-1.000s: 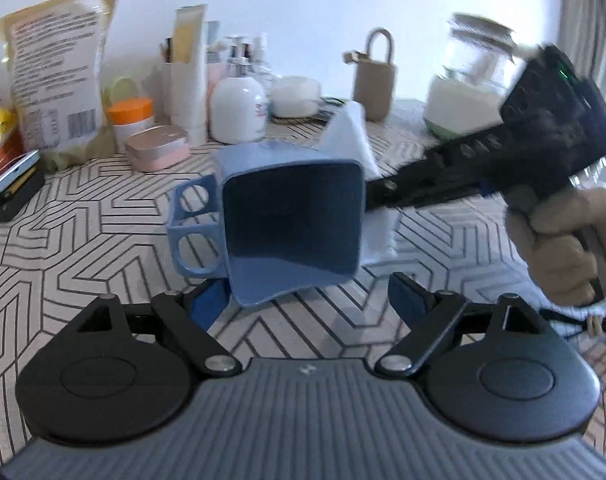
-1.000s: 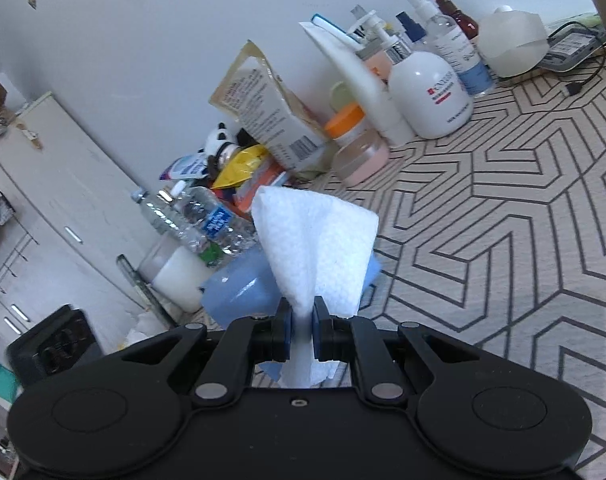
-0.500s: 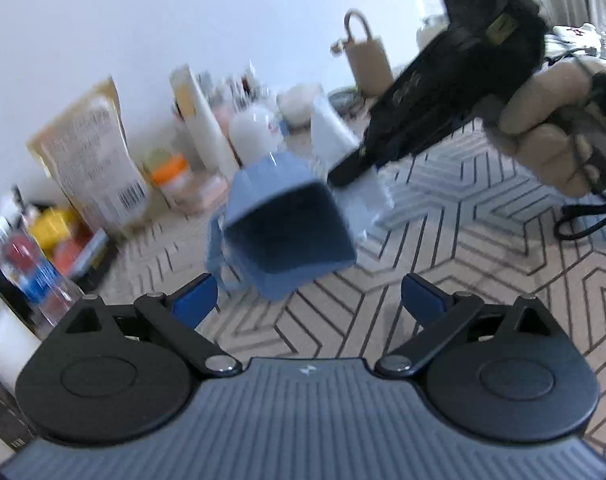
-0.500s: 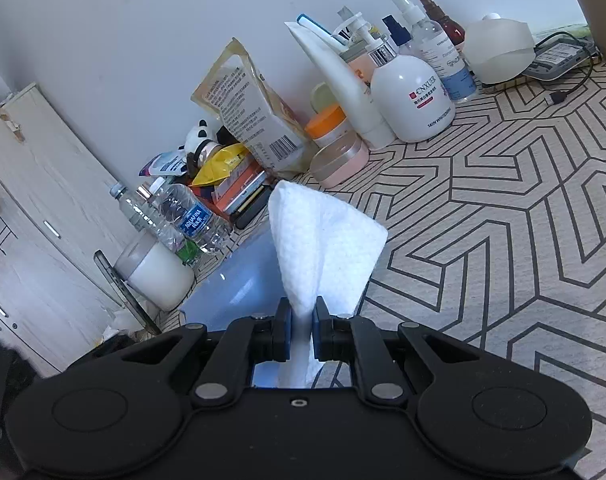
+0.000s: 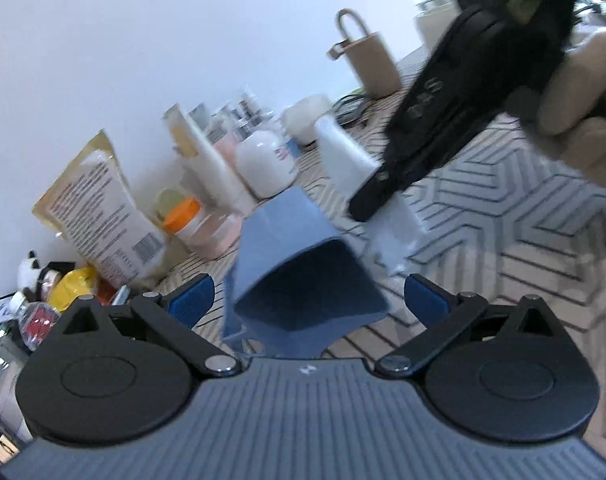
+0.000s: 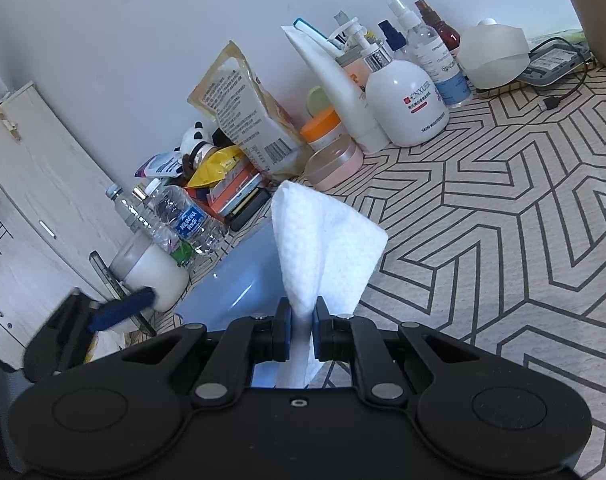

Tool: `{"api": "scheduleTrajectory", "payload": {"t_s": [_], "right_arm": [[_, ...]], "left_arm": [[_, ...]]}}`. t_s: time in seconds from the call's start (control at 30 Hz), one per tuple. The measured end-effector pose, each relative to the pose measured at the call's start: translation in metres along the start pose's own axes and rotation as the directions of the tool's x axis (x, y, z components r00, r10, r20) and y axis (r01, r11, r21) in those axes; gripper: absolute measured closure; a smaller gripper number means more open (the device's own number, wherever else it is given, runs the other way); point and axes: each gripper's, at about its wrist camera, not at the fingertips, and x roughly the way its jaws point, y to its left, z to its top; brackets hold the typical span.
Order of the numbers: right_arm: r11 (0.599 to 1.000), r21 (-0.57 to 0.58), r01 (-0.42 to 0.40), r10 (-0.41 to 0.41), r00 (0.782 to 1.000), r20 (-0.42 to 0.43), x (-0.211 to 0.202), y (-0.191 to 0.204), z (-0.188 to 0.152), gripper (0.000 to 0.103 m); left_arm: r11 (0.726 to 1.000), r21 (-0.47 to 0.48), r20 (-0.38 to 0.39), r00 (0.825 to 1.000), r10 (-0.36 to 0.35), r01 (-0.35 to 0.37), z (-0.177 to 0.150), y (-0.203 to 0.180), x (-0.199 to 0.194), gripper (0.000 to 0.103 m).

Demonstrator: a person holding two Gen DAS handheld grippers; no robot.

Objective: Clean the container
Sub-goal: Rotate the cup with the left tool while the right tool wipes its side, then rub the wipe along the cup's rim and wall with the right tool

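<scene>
Left gripper jaws opening, spread wide either side of the blue container, pads clear of it; container lying on its side on the tabletop, mouth toward the left camera. Right gripper jaws clamped on a white wipe, poised just past the container. Release step, judged; next likely calls for regripping the container or retiring the wipe

White pump bottle, orange-lid jar, snack pouch, water bottles along wall.
</scene>
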Motion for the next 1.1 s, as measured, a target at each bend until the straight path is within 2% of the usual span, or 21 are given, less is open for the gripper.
{"api": "scheduleTrajectory", "payload": {"t_s": [0.1, 0.2, 0.27, 0.33, 0.43, 0.77, 0.83, 0.9, 1.0, 1.03, 1.1], "right_arm": [[1.000, -0.002, -0.002, 0.002, 1.000, 0.000, 0.000, 0.000, 0.001, 0.088], [1.000, -0.007, -0.005, 0.005, 1.000, -0.007, 0.002, 0.001, 0.000, 0.088], [0.999, 0.003, -0.047, 0.047, 0.999, -0.010, 0.002, 0.002, 0.000, 0.088], [0.995, 0.011, -0.096, 0.096, 0.995, -0.010, 0.002, 0.003, -0.001, 0.088], [0.990, 0.022, -0.138, 0.138, 0.990, -0.010, 0.002, 0.003, -0.001, 0.088], [0.985, -0.003, -0.172, 0.172, 0.985, 0.003, 0.000, 0.010, -0.002, 0.088], [0.984, 0.002, -0.177, 0.177, 0.984, 0.014, -0.002, 0.010, -0.001, 0.080], [0.982, 0.006, -0.188, 0.188, 0.982, 0.026, -0.004, 0.010, 0.000, 0.064], [0.980, 0.001, -0.197, 0.197, 0.979, 0.051, -0.006, 0.011, 0.001, 0.061], [0.980, 0.003, -0.200, 0.199, 0.978, 0.055, -0.006, 0.011, 0.001, 0.063], [0.979, 0.010, -0.202, 0.201, 0.978, 0.059, -0.005, 0.009, 0.002, 0.087]], "left_arm": [[0.999, -0.031, -0.012, 1.000, 0.007, -0.007, 0.002, 0.006, 0.010, 0.000], [0.996, -0.076, -0.019, 0.998, -0.053, 0.052, 0.005, 0.012, 0.019, 0.000], [0.993, -0.089, -0.008, 0.996, -0.085, 0.084, 0.006, 0.013, 0.024, 0.001], [0.992, -0.095, 0.015, 0.997, -0.079, 0.080, 0.005, 0.010, 0.024, 0.004], [0.994, -0.097, 0.046, 0.998, -0.048, 0.052, 0.001, 0.013, 0.025, 0.022], [0.967, -0.201, 0.115, 0.984, -0.136, 0.157, -0.004, 0.033, 0.020, 0.026], [0.962, -0.218, 0.120, 0.983, -0.140, 0.163, -0.005, 0.036, 0.020, 0.028], [0.961, -0.223, 0.124, 0.983, -0.138, 0.163, -0.006, 0.036, 0.020, 0.028], [0.967, -0.202, 0.127, 0.983, -0.130, 0.154, -0.006, 0.033, 0.018, 0.028], [0.967, -0.202, 0.128, 0.983, -0.133, 0.157, -0.006, 0.033, 0.018, 0.028], [0.965, -0.205, 0.131, 0.982, -0.139, 0.164, -0.006, 0.034, 0.017, 0.028]]}}
